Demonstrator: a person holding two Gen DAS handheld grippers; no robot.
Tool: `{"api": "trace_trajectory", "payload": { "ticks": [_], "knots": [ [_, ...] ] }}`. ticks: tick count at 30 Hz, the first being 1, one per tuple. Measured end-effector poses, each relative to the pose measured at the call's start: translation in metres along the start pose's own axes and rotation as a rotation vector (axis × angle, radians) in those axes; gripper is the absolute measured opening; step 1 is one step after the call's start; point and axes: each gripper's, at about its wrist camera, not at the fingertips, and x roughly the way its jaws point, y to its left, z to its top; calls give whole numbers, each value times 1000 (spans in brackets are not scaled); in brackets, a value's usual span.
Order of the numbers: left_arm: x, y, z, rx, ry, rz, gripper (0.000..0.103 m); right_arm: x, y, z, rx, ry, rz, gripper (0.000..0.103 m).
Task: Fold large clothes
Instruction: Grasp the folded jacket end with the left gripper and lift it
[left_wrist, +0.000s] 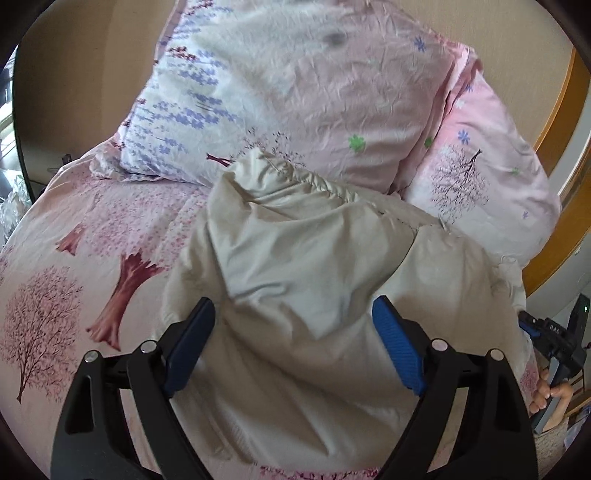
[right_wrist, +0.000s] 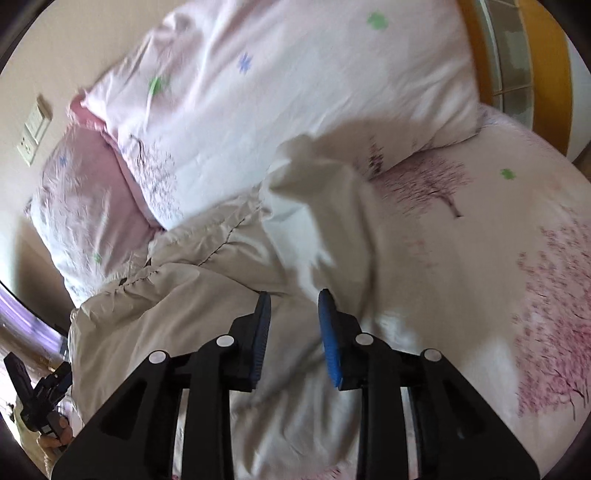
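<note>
A beige padded garment (left_wrist: 314, 277) lies crumpled on the pink tree-print bed sheet (left_wrist: 92, 240), with an elastic gathered hem toward the pillows. My left gripper (left_wrist: 293, 314) is open wide just above the garment, holding nothing. The right gripper shows at the left wrist view's right edge (left_wrist: 546, 332), beside the garment. In the right wrist view the garment (right_wrist: 221, 277) spreads left and centre. My right gripper (right_wrist: 294, 306) hovers over it with blue pads partly apart, nothing between them. The left gripper shows at lower left (right_wrist: 40, 391).
Two floral pillows (left_wrist: 295, 92) (left_wrist: 487, 166) lean at the head of the bed, touching the garment's far end. A wooden frame (left_wrist: 557, 155) runs along the right. A wall socket (right_wrist: 33, 133) is on the beige wall. Bed sheet (right_wrist: 498, 277) extends to the right.
</note>
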Motion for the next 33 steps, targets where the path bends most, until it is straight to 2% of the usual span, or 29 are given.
{"api": "trace_trajectory", "payload": {
  "ticks": [5, 9, 16, 17, 19, 22, 26, 30, 33],
  "knots": [
    [2, 4, -4, 3, 9, 9, 87, 3, -10, -2, 14, 15, -31, 27],
    [16, 6, -6, -1, 30, 26, 87, 26, -23, -6, 57, 88, -71, 23],
    [22, 10, -9, -29, 26, 15, 87, 31, -29, -8, 76, 103, -52, 24],
    [17, 12, -11, -43, 16, -8, 87, 26, -31, -9, 87, 94, -41, 25],
    [1, 18, -14, -78, -14, -62, 87, 8, -34, -12, 119, 55, 10, 48],
    [-21, 30, -22, -136, -61, -109, 87, -21, -38, -18, 167, -23, 43, 74],
    [-43, 56, -39, -255, -83, -147, 88, -41, -56, -30, 276, -44, 72, 80],
    [-49, 79, -60, -375, -63, -183, 88, -37, -83, -47, 440, 15, 133, 80],
    [-48, 87, -72, -433, -43, -209, 88, -28, -93, -53, 505, 59, 174, 80]
  ]
}}
